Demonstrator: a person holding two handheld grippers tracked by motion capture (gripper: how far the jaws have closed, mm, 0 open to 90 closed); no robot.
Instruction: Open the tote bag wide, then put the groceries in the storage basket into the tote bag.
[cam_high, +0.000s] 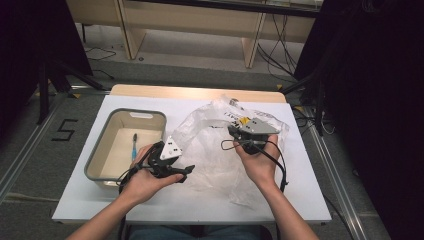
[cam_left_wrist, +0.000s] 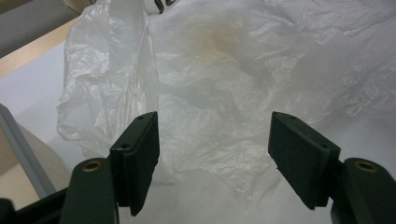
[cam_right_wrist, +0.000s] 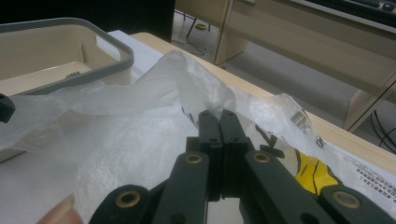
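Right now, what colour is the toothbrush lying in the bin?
Blue; the toothbrush shows best in the high view.

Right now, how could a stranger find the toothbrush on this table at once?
Look at the white table and find the beige bin with a grey rim on its left side, beside the crumpled clear plastic bag. The toothbrush lies on the bin's floor; it is blue and thin, alone in there.

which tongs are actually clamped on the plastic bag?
The right tongs: jaws shut, pinching a fold of the plastic bag. The left tongs stand open, with nothing gripped.
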